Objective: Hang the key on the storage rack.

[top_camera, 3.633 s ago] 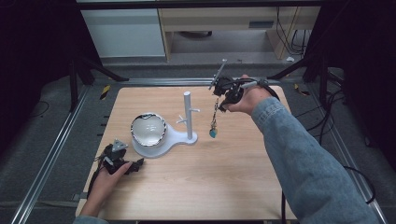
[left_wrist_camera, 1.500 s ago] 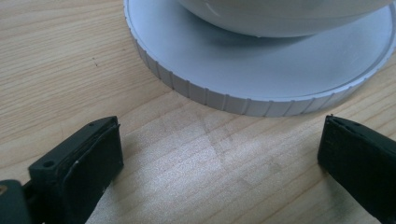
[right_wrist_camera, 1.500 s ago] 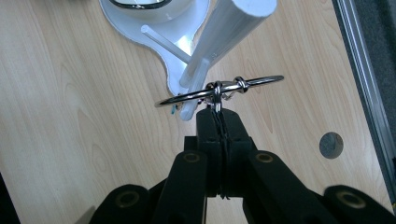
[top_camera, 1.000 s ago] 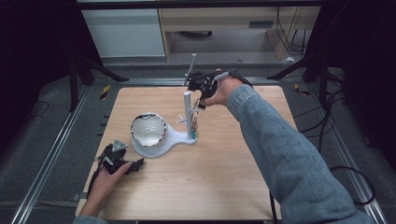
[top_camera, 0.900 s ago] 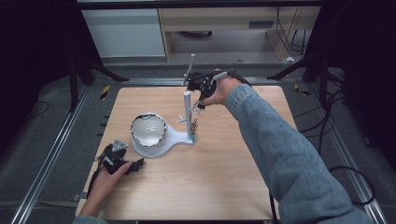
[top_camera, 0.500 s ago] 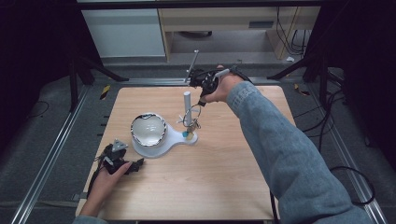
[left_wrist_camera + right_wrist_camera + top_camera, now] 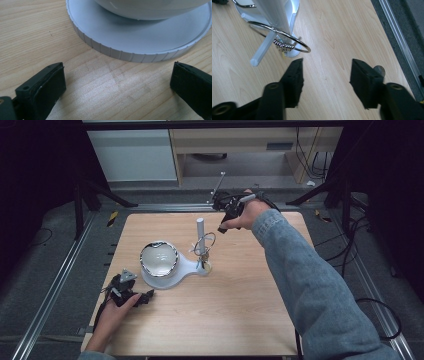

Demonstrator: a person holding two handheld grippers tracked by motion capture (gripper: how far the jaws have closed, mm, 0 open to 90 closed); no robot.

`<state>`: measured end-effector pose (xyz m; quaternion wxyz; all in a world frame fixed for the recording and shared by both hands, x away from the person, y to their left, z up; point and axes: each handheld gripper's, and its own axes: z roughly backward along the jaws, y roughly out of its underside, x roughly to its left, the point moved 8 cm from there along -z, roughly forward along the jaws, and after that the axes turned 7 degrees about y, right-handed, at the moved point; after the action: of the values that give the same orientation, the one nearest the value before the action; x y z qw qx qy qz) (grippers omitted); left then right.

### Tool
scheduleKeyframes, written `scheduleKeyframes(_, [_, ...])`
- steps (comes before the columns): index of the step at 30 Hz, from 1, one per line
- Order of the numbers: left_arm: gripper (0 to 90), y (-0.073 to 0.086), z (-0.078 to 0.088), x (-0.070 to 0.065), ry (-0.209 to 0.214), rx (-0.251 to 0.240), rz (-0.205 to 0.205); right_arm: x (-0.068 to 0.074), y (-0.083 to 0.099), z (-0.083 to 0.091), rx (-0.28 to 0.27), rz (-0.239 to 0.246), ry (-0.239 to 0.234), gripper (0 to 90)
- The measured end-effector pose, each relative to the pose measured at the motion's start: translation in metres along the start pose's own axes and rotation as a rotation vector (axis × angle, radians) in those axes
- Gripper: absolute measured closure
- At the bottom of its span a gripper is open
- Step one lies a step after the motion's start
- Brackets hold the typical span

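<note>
The key ring (image 7: 287, 42) with its beaded charm now hangs on the white stand's crossbar (image 7: 263, 47), just beyond the right gripper (image 7: 325, 75), whose empty jaws have just been opening: hanging looks done. The left gripper (image 7: 117, 85) rests spread before the stand's base (image 7: 140, 42).
</note>
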<state>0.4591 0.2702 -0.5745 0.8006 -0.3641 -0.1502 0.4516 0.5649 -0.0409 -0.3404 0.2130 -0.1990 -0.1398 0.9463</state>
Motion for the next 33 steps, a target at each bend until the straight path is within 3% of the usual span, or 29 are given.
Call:
scheduleKeyframes(6, [0.0, 0.0, 0.0, 0.0, 0.0, 0.0, 0.0, -0.007, 0.015, -0.007, -0.001, -0.042, 0.041, 17.9])
scheduleKeyframes(12, [0.0, 0.0, 0.0, 0.0, 0.0, 0.0, 0.0, -0.011, 0.032, -0.017, -0.025, -0.095, 0.05, 8.0])
scheduleKeyframes(23, [0.0, 0.0, 0.0, 0.0, 0.0, -0.002, 0.001, -0.009, 0.054, -0.022, -0.064, -0.127, 0.059, 7.5])
scheduleKeyframes(28, [0.0, 0.0, 0.0, 0.0, 0.0, -0.002, 0.0, -0.013, 0.065, -0.022, -0.088, -0.142, 0.124, 10.8])
scheduleKeyframes(33, [0.0, 0.0, 0.0, 0.0, 0.0, -0.002, 0.001, -0.017, 0.076, -0.021, -0.104, -0.174, 0.14, 11.3])
